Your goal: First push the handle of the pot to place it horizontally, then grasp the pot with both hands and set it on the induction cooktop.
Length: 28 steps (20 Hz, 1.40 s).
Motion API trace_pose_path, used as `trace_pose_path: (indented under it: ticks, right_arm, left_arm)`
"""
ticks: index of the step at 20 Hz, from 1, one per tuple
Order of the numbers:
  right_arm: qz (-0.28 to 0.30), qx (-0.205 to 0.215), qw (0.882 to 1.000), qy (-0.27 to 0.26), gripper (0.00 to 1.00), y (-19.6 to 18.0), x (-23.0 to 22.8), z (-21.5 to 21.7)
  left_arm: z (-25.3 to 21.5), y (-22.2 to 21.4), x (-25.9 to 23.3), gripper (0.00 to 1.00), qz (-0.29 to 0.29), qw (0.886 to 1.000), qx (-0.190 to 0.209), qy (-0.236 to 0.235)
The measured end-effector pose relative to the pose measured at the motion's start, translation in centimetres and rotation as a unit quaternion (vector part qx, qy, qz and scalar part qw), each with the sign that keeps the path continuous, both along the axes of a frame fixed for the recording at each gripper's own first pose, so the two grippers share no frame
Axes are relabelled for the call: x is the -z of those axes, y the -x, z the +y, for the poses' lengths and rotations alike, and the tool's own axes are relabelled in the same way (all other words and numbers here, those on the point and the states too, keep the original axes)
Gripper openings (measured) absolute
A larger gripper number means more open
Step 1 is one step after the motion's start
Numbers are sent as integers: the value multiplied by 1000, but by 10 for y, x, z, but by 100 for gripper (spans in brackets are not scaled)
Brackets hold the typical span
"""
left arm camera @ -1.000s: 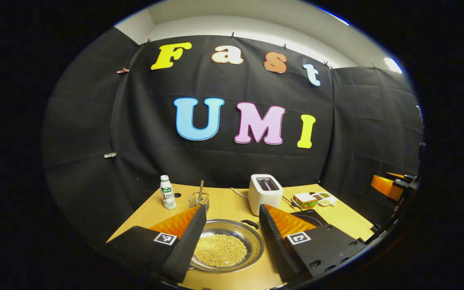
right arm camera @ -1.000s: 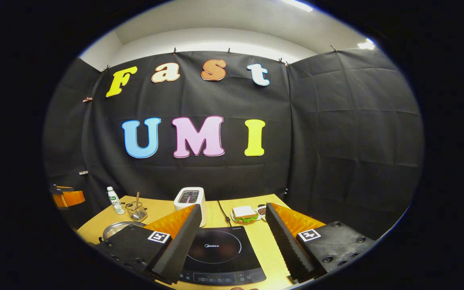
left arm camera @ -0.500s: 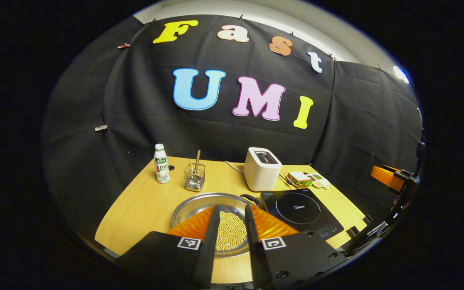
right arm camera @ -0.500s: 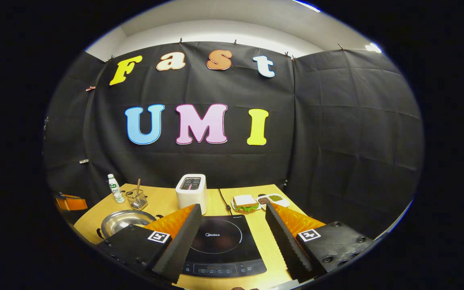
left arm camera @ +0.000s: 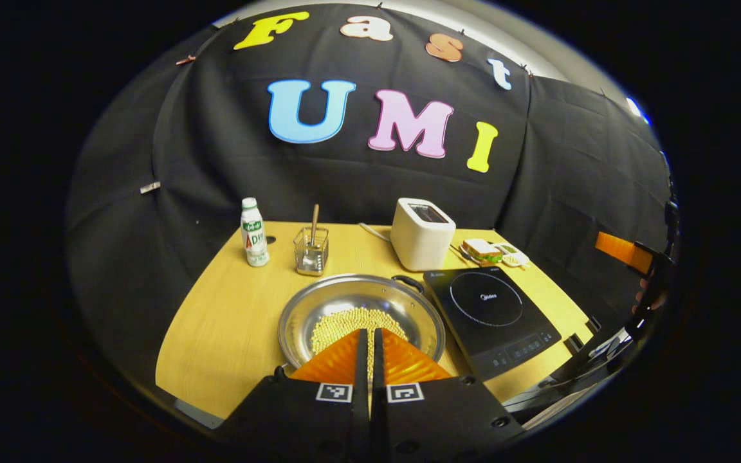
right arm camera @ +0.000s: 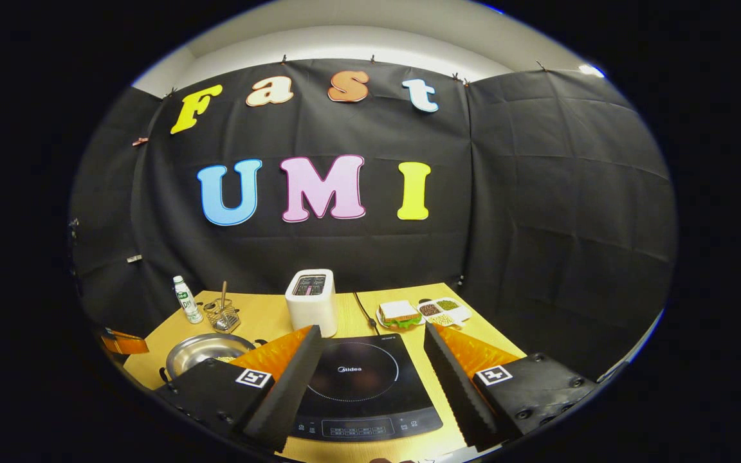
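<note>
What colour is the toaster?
White; the toaster shows best in the left gripper view.

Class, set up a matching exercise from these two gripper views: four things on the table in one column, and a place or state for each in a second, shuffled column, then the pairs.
Things:
1. pot
2. induction cooktop
3. toaster
4. bottle

Places or states:
A. bare, nothing on it
B. holds small yellow beads
C. upright by the table's far left corner
D. behind the cooktop, cord attached

Pairs: 1-B, 2-A, 3-D, 4-C
</note>
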State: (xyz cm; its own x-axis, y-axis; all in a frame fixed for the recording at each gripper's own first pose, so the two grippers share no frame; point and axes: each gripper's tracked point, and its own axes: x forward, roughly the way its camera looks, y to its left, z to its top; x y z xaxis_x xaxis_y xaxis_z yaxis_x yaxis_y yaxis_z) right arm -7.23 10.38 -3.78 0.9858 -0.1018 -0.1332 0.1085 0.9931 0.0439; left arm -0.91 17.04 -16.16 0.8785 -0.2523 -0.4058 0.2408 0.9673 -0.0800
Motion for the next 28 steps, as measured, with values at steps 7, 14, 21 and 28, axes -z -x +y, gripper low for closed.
trace_pose_path:
  ticks: [7, 14, 21, 28]
  right_arm:
    - [6, 10, 1000, -2, 99, -1, 6, -5]
    - [15, 12, 1000, -11, 99, 1, 12, -3]
    - [28, 26, 999, -15, 99, 8, 23, -10]
    - [36, 41, 998, -15, 99, 16, 31, -19]
  left_arm:
    - [18, 13, 54, 5, 76, 997, 1, -15]
    - [30, 24, 105, 5, 140, 989, 24, -47]
    - [23, 20, 136, 5, 191, 978, 60, -56]
    - [22, 11, 159, 5, 216, 971, 78, -72]
